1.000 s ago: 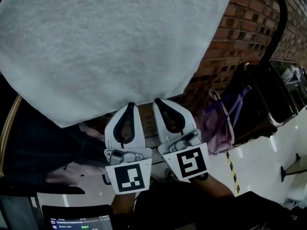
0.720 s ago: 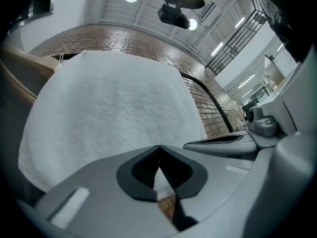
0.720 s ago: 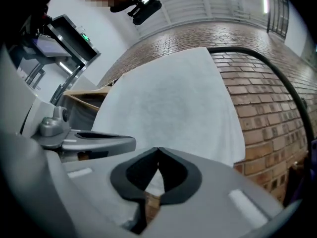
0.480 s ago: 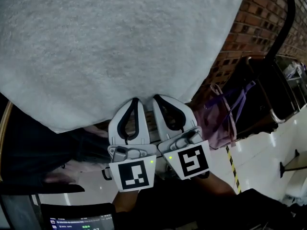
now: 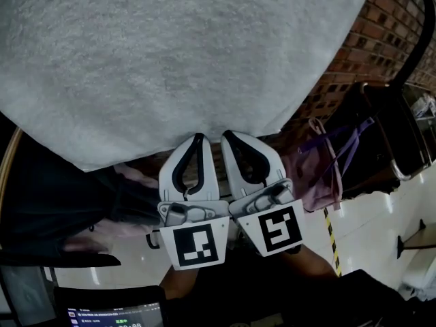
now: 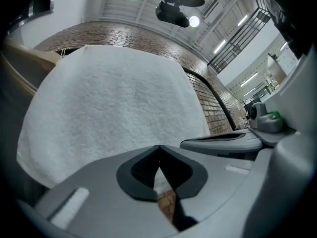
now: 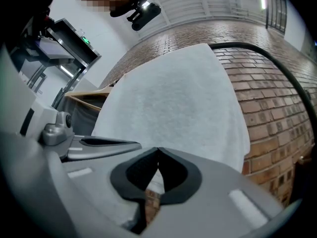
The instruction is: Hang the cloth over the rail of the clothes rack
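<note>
Cloth (image 5: 177, 60) billows above and ahead of two grippers held side by side, its lower hem caught at both sets of tips. The left gripper (image 5: 198, 139) is fully closed, its jaws meeting on that hem with a sliver of white fabric showing just behind the tips. The right gripper (image 5: 227, 136), just beside it, is clamped on the same edge in the same way. Over the past second the cloth has come to fill more of the head view, its far edge spreading further out to the right of the right gripper and covering more of the brick wall (image 5: 354, 67). The grippers themselves have kept close together and barely shifted. This suggests the fabric is being opened out and carried up toward the rack, with the draping itself apparently not finished. A black bar (image 5: 424, 39) curves up well to the right of the right gripper and may belong to the rack. Whether any rail sits under the cloth cannot be told, as the fabric hides everything beyond it. Both grips will probably have to hold until the far half has dropped over the rail, since letting go early would likely let the cloth slide back.
</note>
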A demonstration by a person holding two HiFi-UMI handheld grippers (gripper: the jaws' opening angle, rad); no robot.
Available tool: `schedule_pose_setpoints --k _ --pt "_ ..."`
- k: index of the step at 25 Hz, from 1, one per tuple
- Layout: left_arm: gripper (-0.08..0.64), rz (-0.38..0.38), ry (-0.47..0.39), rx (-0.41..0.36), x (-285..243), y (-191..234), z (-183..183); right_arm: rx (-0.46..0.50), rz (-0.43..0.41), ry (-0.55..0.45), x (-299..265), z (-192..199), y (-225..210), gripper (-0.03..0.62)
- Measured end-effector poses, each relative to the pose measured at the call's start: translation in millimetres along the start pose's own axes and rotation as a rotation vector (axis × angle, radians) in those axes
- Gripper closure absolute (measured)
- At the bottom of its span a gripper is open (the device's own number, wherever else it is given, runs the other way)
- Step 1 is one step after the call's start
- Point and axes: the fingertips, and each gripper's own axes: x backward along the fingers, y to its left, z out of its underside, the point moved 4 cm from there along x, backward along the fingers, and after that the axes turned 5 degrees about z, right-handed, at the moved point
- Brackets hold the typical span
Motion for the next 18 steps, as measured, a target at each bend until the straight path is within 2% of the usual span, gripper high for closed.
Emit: schedule_pose_setpoints --k 6,18 --pt "0.552 -0.015 0.002 0.004 4.2 7.3 3.9 0.016 -0.009 0.0 -3.7 2.0 8.5 0.588" --pt "0.552 0.013 -0.001 0.018 15.6 18.4 16.8 0.055 0.047 0.014 -4.2 10.4 24.8 0.589"
